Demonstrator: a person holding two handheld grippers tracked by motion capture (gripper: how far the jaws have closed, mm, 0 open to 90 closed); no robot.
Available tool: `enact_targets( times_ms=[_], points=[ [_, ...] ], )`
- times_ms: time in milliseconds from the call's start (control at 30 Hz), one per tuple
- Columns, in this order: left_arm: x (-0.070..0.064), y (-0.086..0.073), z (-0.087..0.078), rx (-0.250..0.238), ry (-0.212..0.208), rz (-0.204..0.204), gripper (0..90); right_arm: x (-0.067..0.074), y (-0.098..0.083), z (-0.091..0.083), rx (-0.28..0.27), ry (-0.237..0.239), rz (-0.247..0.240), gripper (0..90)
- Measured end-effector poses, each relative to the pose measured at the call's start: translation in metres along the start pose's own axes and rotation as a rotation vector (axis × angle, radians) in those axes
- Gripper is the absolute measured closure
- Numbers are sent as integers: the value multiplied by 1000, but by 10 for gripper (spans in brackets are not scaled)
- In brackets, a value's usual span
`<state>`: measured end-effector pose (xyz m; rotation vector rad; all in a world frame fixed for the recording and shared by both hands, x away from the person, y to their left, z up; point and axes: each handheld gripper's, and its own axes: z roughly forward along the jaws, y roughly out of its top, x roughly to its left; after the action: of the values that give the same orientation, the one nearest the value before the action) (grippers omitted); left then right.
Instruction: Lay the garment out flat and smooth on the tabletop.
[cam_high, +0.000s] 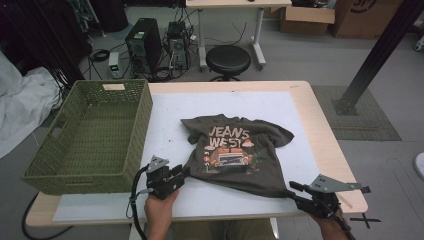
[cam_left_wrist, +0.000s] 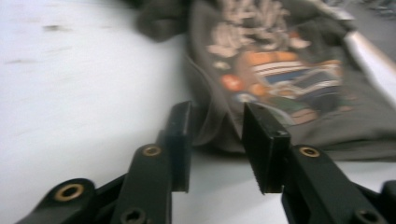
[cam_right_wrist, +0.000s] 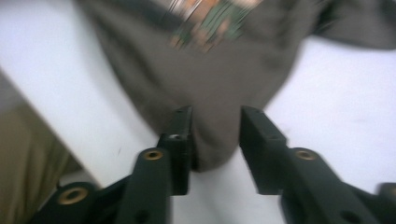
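Observation:
A dark olive T-shirt (cam_high: 260, 167) with an orange "JEANS WEST" print lies rumpled, chest up, on the white mat (cam_high: 170, 125). My left gripper (cam_high: 185, 172) sits at the shirt's near left hem. In the left gripper view the left gripper (cam_left_wrist: 215, 140) is open, with the folded hem of the shirt (cam_left_wrist: 280, 79) between the jaws, and the right pad stands off the cloth. My right gripper (cam_high: 290, 188) is at the shirt's near right corner. In the right gripper view the right gripper (cam_right_wrist: 215, 140) is open around that corner of the shirt (cam_right_wrist: 210, 79), with a gap beside the right jaw.
A green woven basket (cam_high: 141, 125) stands on the table's left side, close to my left gripper. Bare mat lies beyond and to the right of the shirt. On the floor behind the table are a black stool (cam_high: 228, 60) and computer towers (cam_high: 144, 42).

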<state>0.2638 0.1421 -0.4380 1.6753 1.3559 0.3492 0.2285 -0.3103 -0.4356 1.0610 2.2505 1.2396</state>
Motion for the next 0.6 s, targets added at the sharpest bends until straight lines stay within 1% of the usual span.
enact_targets(
  times_ms=[33, 100, 133, 167, 200, 233, 267, 300, 333, 367, 400, 433, 467, 500, 533, 567, 600],
  points=[
    [1, -1, -1, -9, -3, -9, 626, -3, 3, -4, -31, -22, 41, 583],
    [5, 0, -3, -32, -14, -33, 613, -8, 9, -5, -56, -47, 80, 579],
    [8, 1, -4, -46, -33, -50, 602, -10, 13, -3, -61, -66, 99, 579],
    [9, 1, -4, -57, -43, -57, 594, -13, 18, 4, -45, -75, 115, 577],
    [9, 3, -4, -68, -54, -54, 584, -14, 20, 10, -28, -82, 121, 567],
    [9, 4, -1, -61, -63, -42, 578, -14, 24, 19, -9, -83, 119, 565],
    [9, 5, 4, -40, -80, -26, 571, -13, 28, 29, 8, -65, 113, 562],
    [9, 7, 11, 2, -104, -13, 546, -11, 31, 40, 40, -67, 98, 552],
    [7, 9, 19, 37, -124, -10, 541, -9, 35, 51, 87, -72, 77, 548],
    [6, 10, 25, 57, -127, -4, 541, -8, 38, 61, 124, -79, 62, 542],
    [4, 11, 31, 68, -113, 11, 563, -8, 40, 70, 148, -91, 55, 553],
    [4, 13, 36, 70, -103, 33, 633, -10, 42, 78, 174, -85, 61, 595],
    [4, 17, 40, 74, -100, 47, 732, -11, 44, 82, 165, -96, 54, 731],
    [4, 21, 43, 64, -98, 57, 824, -13, 48, 85, 180, -94, 48, 808],
    [5, 27, 46, 46, -93, 57, 840, -17, 52, 87, 204, -71, 49, 860],
    [6, 35, 50, 30, -86, 28, 848, -21, 57, 90, 214, -65, 53, 891],
    [7, 39, 52, 16, -83, 18, 850, -24, 62, 92, 201, -90, 36, 892]
  ],
)
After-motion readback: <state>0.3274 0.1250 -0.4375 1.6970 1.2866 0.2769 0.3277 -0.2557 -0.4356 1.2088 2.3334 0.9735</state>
